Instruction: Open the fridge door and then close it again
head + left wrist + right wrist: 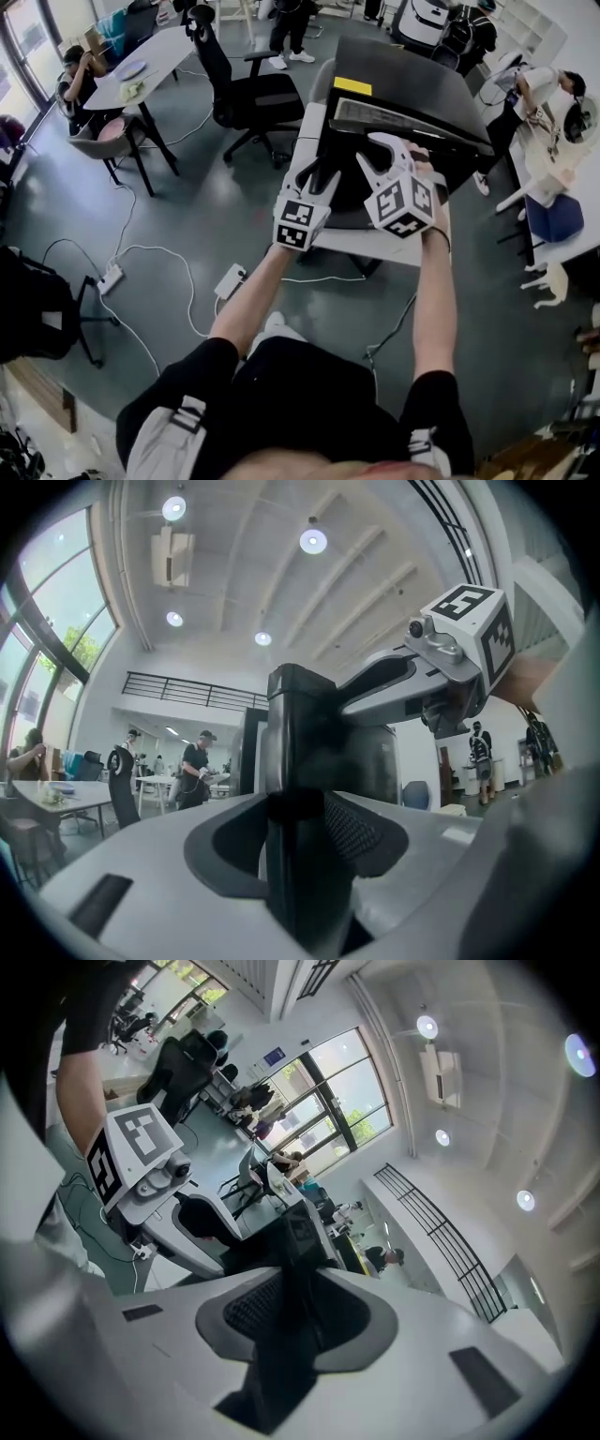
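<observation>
black fridge point(405, 77) on white table point(375, 246), set back from its near edge, grey floor point(187, 202) with cables point(150, 258), office chair point(248, 94) beyond, my left gripper point(322, 178) and right gripper point(378, 155) both clamped on fridge door point(394, 117) edge, fridge inside hidden, handle not discernible

Low white rectangular table point(375, 247): bears the black box-shaped fridge point(412, 84), which stands at the fingers point(330, 186) of the left gripper point(321, 180) and the right gripper point(394, 155). Glossy grey-green floor point(187, 202): a flat white adapter block point(230, 280) lies near, left of the left fingers. A white power strip point(110, 277) with trailing white cable point(155, 251) lies well left.
</observation>
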The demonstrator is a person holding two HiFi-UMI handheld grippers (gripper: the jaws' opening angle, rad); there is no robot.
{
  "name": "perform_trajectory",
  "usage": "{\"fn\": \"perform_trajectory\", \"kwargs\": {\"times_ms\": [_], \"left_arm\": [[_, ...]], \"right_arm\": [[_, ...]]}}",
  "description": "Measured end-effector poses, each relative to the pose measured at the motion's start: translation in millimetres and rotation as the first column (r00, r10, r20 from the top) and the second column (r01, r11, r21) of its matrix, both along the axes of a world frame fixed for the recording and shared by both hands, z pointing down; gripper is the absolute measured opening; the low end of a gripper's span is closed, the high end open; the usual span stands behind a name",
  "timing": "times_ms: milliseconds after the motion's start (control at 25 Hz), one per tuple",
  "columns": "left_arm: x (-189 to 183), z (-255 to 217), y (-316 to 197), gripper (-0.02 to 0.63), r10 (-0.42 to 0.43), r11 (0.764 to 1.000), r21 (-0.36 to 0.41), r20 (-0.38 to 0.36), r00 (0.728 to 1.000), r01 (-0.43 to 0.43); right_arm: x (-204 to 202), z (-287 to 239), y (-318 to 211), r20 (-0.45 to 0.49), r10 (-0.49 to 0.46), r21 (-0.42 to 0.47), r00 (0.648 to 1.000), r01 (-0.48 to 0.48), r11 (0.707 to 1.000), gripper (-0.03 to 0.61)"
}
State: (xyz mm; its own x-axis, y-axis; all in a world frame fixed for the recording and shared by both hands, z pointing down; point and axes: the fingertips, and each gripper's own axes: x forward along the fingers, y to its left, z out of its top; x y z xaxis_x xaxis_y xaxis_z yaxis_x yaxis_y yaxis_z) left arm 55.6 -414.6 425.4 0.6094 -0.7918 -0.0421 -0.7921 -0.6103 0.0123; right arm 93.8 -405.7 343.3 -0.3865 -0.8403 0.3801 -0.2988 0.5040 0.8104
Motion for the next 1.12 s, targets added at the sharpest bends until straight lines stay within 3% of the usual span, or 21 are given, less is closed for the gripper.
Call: {"fn": "perform_trajectory", "kwargs": {"times_ms": [320,600,960,1120], "left_arm": [[12.4,4.8,96.3,0.167,-0.158,0.987,0.005,0.034,0.987,0.158],[51.3,5.5,192.8,0.167,-0.232,0.973,0.029,0.055,0.971,0.231],[114.3,2.7,281.5,0.148,-0.261,0.965,-0.009,-0.005,0.965,0.261],[149.6,0.7,313.8,0.14,-0.22,0.975,-0.004,-0.032,0.975,0.22]], "right_arm": [[16.3,5.4,83.4,-0.02,-0.169,0.012,0.985,0.169,0.985,0.092],[53.6,5.0,166.3,-0.03,-0.294,0.043,0.955,0.295,0.954,0.094],[114.2,5.0,237.8,-0.076,-0.355,0.045,0.932,0.359,0.932,0.097],[147.5,3.5,263.1,-0.098,-0.35,0.049,0.931,0.356,0.933,0.1]]}}
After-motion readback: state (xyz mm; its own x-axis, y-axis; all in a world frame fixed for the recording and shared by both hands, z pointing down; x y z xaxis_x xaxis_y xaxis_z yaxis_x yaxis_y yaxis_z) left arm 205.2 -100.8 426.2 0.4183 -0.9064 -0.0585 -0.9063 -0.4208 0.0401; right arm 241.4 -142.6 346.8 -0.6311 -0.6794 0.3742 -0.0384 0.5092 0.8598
